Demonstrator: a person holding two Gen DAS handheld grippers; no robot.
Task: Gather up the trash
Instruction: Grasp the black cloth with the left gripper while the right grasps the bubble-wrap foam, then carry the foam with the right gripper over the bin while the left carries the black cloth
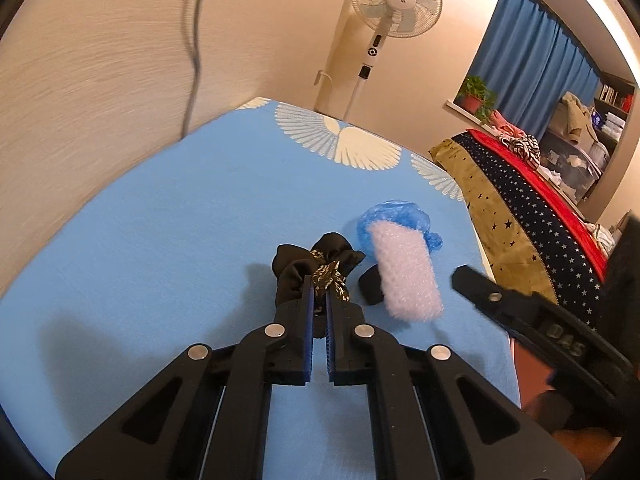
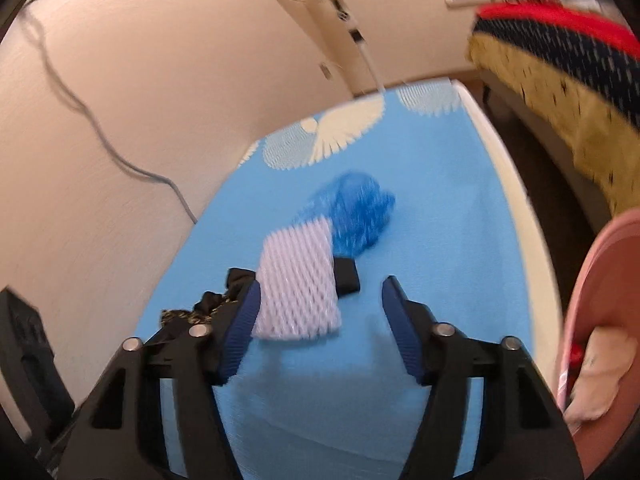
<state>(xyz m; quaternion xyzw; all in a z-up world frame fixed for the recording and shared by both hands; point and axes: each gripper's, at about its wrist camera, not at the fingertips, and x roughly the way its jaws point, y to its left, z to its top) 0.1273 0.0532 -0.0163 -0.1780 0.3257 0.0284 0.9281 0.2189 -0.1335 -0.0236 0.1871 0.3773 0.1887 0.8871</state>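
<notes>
My left gripper is shut on a black scrunchie with a leopard-print band, low over the blue tablecloth. Beside it lie a white foam fruit net, a small black piece and a crumpled blue plastic cover. My right gripper is open and empty, its jaws wide apart, just short of the foam net. The blue cover and the black piece lie beyond the net. The scrunchie shows at the right gripper's left finger. The right gripper's finger enters the left view at right.
A pink bin with trash inside stands at the right edge. A standing fan and a wall cable are behind the table. A bed with a starred cover is to the right across a gap.
</notes>
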